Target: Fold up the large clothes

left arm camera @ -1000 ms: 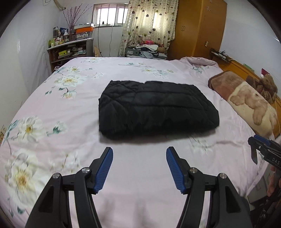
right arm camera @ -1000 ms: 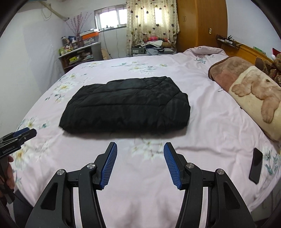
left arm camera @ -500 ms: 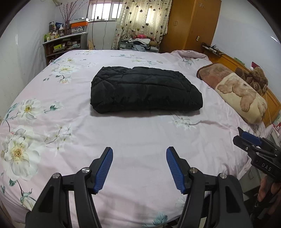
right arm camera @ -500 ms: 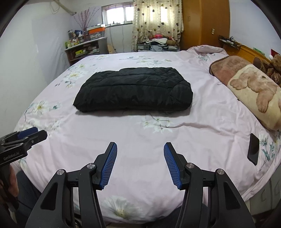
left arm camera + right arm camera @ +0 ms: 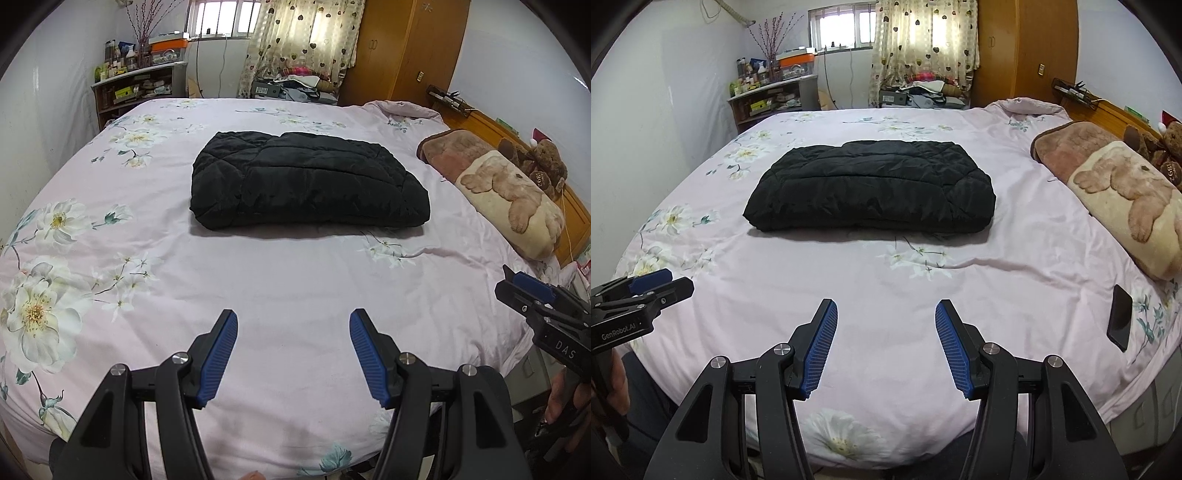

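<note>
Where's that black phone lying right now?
In the right wrist view the phone lies on the bed near its right edge, just below the bear pillow and well right of the folded black jacket.

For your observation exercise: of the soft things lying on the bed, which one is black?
The folded quilted jacket mid-bed; the bear-print pillow beside the headboard is brown and cream.

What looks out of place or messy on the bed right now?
One thing: a dark phone lies near the bed's right edge, close to slipping off. Otherwise the black quilted jacket sits folded in a tidy bundle mid-bed, and both tongs, left and right, are open and empty.
</note>
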`<state>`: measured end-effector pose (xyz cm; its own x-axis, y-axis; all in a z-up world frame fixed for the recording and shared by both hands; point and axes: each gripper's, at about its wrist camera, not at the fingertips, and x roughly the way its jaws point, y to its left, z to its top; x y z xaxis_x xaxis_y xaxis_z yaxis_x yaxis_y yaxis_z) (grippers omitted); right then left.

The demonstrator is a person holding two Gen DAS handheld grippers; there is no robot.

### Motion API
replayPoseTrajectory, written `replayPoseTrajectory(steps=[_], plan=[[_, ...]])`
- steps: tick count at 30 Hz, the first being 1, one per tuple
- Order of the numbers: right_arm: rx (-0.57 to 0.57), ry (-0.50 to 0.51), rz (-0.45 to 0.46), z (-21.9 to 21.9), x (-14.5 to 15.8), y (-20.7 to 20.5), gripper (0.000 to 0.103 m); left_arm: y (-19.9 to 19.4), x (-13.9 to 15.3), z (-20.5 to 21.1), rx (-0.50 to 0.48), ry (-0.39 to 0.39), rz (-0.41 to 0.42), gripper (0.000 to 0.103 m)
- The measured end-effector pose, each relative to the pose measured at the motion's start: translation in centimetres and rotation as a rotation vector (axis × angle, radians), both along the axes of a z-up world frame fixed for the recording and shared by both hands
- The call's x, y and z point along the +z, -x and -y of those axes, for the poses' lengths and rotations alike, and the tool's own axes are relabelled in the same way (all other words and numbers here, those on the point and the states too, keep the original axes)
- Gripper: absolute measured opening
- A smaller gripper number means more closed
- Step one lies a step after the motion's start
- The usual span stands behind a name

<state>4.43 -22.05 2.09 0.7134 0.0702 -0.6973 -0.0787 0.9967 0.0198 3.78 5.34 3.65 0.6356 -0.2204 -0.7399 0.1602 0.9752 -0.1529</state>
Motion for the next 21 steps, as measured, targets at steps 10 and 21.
replayPoseTrajectory(steps=[10,21], plan=[[0.001,0.000,-0.012,0.13,-0.10,-0.34,0.056,-0.29,-0.23,0.00,0.003,0.004,-0.008,0.065],[0.006,0.003,-0.026,0.72,-0.52,-0.97,0.056,-0.47,-0.38,0.02,-0.002,0.009,-0.016,0.065]])
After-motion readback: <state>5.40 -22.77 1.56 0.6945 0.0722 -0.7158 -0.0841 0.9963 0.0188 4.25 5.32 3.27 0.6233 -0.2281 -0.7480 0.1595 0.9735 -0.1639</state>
